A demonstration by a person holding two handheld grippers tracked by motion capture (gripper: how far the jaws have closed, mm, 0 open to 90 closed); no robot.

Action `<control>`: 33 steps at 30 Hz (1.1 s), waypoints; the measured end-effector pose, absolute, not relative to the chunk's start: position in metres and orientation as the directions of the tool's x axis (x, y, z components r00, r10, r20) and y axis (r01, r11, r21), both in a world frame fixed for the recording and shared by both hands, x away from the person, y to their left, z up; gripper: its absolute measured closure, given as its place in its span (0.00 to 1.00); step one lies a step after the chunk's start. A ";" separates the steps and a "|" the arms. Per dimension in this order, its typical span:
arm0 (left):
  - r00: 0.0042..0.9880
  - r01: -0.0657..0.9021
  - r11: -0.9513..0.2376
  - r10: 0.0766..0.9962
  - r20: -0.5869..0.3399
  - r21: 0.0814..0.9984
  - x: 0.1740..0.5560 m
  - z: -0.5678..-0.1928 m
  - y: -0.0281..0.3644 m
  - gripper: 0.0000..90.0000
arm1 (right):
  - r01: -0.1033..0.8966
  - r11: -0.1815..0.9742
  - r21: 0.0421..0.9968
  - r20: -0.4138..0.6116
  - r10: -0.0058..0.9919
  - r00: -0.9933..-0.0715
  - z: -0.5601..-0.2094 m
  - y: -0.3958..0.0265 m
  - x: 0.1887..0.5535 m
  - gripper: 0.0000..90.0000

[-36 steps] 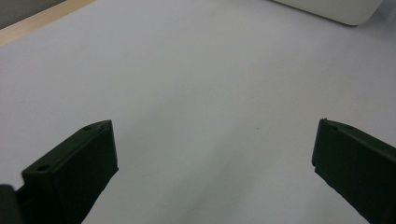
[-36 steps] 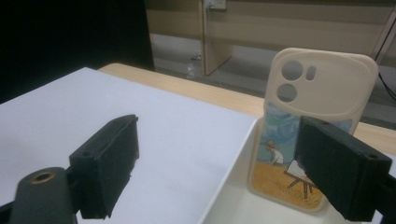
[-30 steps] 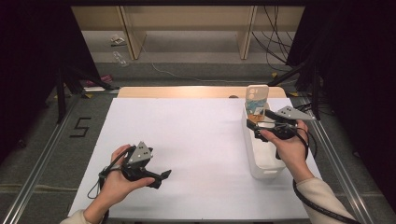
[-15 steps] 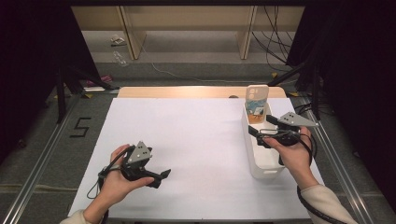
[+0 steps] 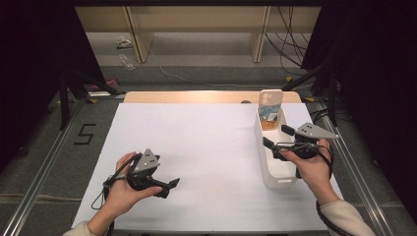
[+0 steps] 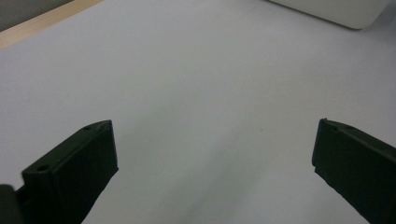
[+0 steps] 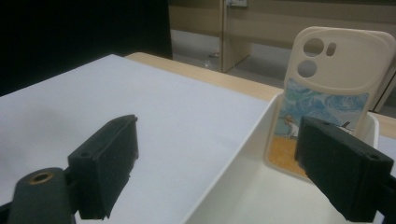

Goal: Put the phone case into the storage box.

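On the white table sheet (image 5: 196, 147), a cream printed phone case (image 5: 271, 104) stands upright at the far end of the white plastic bin (image 5: 275, 172) by the right edge. Right gripper (image 5: 278, 138) hovers wide open; left gripper (image 5: 169, 186) wide, empty. The case looks light, flexible and slick: pinch its top edge.

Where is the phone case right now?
The phone case stands upright at the far end of the white bin, on the table's right side, just beyond the right gripper.

- My right claw (image 5: 277, 137) has black jaws and a grey plate on top.
- My left claw (image 5: 167, 186) is black and grey too.
- The phone case (image 7: 324, 95) is cream, with blue and white swirls and an orange bottom.
- The bin (image 5: 275, 174) is white.
- The table cover (image 5: 196, 142) is white.
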State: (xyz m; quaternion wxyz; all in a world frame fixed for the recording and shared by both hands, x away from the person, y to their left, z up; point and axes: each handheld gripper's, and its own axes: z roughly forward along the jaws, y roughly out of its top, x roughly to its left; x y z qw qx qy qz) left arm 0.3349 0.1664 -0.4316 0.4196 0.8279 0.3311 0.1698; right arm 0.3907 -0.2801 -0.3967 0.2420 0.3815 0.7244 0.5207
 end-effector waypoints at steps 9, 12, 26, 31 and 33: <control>0.722 0.405 -0.427 0.692 0.004 0.808 0.335 -0.431 0.166 0.00 | 0.269 0.160 0.950 0.037 0.796 -0.604 -0.386 -0.279 0.384 0.15; 0.721 0.406 -0.428 0.692 0.005 0.808 0.335 -0.432 0.166 0.00 | 0.281 0.167 0.945 0.039 0.795 -0.605 -0.389 -0.280 0.382 0.15; 0.719 0.404 -0.425 0.695 0.006 0.810 0.335 -0.431 0.167 0.00 | 0.292 0.168 0.942 0.049 0.788 -0.614 -0.399 -0.288 0.372 0.16; 0.718 0.404 -0.424 0.696 0.006 0.811 0.335 -0.431 0.167 0.00 | 0.283 0.163 0.945 0.051 0.781 -0.622 -0.400 -0.290 0.369 0.16; 0.717 0.404 -0.422 0.697 0.005 0.812 0.335 -0.431 0.167 0.00 | 0.279 0.163 0.946 0.050 0.778 -0.626 -0.401 -0.291 0.368 0.16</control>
